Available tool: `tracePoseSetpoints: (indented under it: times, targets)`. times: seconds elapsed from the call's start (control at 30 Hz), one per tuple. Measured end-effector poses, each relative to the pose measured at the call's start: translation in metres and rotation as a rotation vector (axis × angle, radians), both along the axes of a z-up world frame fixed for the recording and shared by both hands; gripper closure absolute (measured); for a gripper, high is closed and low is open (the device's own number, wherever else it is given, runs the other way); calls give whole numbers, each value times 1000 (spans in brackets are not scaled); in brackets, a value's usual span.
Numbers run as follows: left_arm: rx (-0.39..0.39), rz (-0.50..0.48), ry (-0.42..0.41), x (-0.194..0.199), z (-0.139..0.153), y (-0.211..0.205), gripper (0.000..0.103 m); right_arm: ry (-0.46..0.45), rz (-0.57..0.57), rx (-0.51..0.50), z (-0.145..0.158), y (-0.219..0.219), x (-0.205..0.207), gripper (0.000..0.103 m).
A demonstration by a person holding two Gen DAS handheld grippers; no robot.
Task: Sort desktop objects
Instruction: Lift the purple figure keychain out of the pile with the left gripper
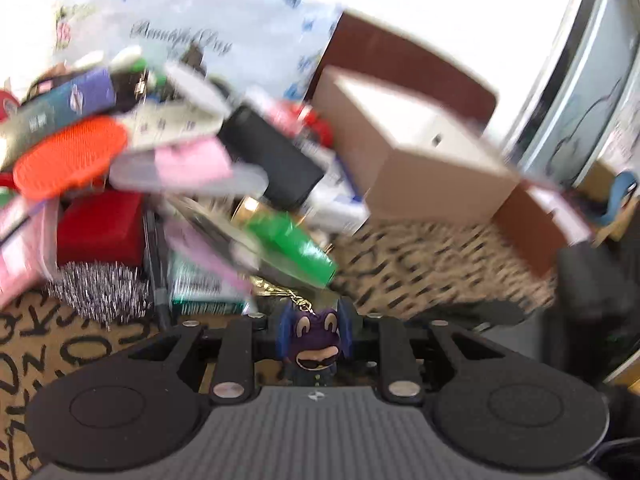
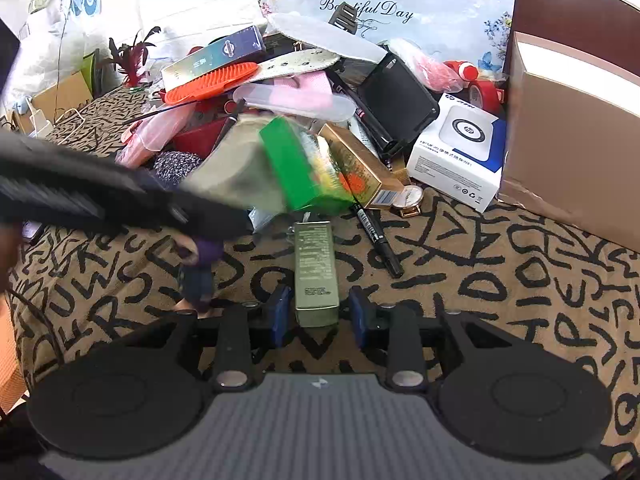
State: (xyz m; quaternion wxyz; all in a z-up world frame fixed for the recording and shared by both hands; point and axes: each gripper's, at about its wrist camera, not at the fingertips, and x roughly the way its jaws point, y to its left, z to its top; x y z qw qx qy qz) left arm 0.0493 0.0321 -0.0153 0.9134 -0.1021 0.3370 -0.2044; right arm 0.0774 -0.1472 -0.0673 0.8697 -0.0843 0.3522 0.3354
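Between the left gripper's (image 1: 313, 334) blue pads sits one purple figure (image 1: 316, 344) on a gold chain, clamped. Only the right view shows one olive box (image 2: 316, 276) lying on the lettered cloth (image 2: 500, 280) between the right gripper's (image 2: 320, 314) pads, which stand just clear of it. One marker (image 2: 376, 236), one watch (image 2: 410, 198), one green box (image 2: 300, 164) front the pile; a tan box (image 1: 424, 156) stands right.

Purple figurine keychain (image 1: 316, 344), olive box (image 2: 316, 276)
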Motion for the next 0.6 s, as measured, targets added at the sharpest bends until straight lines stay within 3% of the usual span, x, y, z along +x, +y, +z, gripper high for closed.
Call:
tracePoseSetpoints:
  times: [0.13, 0.23, 0.33, 0.5, 0.6]
  targets:
    - [-57, -25, -85, -17, 32, 5, 79, -2, -3, 5, 1, -3, -2, 72]
    - [49, -1, -120, -20, 32, 0, 79, 0, -13, 13, 1, -6, -2, 72]
    - [131, 40, -18, -12, 4, 2, 79, 3, -15, 14, 1, -6, -2, 71]
    - [122, 84, 110, -3, -35, 11, 69, 7, -5, 2, 0, -5, -1, 71]
    - [107, 95, 108, 3, -39, 11, 66, 6, 1, -9, 0, 0, 2, 71]
